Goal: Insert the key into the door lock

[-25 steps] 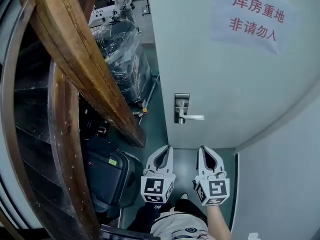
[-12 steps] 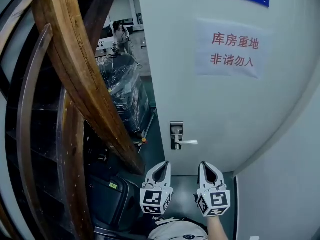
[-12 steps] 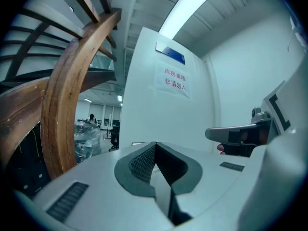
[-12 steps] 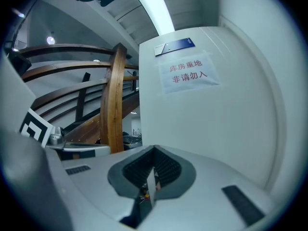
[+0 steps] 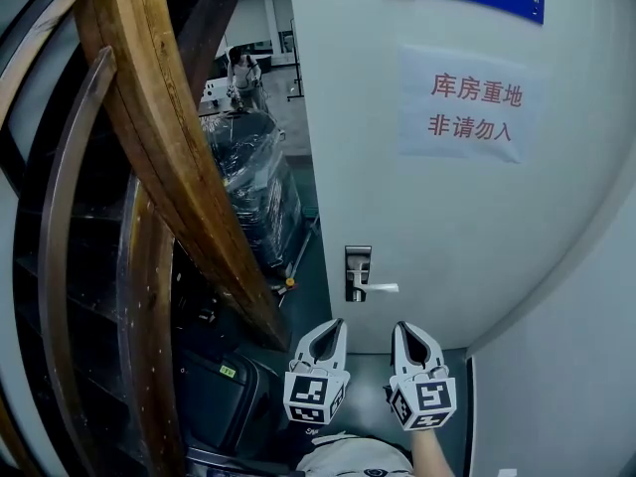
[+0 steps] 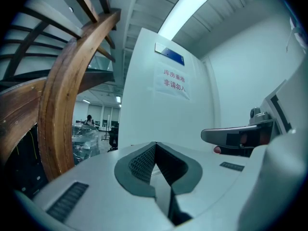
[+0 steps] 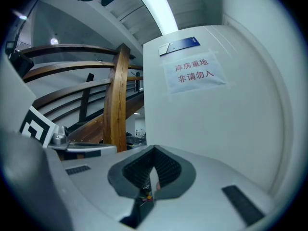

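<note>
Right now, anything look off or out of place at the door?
Nothing damaged or askew: the lever handle sits level on the door and the paper sign lies flat. One oddity: left gripper and right gripper have jaws closed, and I can't make out a key.

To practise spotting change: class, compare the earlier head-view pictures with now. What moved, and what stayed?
The left hand-held gripper and right hand-held gripper rose slightly toward the door handle. Nothing was grasped or released; both stay shut, side by side.
</note>
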Demonstrator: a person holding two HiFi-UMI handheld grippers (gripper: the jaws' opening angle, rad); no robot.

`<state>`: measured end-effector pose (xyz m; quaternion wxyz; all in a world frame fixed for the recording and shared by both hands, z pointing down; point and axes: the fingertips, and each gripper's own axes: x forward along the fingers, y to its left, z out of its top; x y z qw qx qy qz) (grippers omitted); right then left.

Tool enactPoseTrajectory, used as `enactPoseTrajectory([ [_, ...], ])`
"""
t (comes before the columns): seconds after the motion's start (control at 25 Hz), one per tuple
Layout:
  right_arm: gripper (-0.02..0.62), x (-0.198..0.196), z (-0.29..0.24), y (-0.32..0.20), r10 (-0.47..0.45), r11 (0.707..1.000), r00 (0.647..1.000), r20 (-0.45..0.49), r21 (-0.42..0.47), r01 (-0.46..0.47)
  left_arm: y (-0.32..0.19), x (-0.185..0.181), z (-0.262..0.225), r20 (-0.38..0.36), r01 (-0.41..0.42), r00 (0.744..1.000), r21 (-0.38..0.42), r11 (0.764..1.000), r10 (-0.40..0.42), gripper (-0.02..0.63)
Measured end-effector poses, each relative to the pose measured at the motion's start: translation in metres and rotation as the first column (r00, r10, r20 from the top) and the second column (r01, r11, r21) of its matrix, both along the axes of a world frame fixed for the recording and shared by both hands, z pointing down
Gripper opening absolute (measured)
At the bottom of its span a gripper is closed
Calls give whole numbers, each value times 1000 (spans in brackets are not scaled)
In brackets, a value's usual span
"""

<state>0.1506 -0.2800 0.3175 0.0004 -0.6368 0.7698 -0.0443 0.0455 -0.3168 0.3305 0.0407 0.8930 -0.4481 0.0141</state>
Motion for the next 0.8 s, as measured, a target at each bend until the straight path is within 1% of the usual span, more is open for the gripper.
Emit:
enactPoseTrajectory([
  [0.28, 6, -3, 0, -1, -3, 1000, 1000, 3, 7, 3, -1, 1, 2, 5, -3, 1000, -4, 1000, 3, 3],
  [0.52, 6, -2, 1, -1, -4, 1000, 1000, -12, 3, 4, 0, 1, 4, 9, 1, 1000, -9, 1000, -1, 3],
  [0.8, 5, -1, 3, 2, -10, 1000, 1000, 0, 2, 10, 4, 4, 6, 10, -1, 1000, -13, 1000, 2, 3],
])
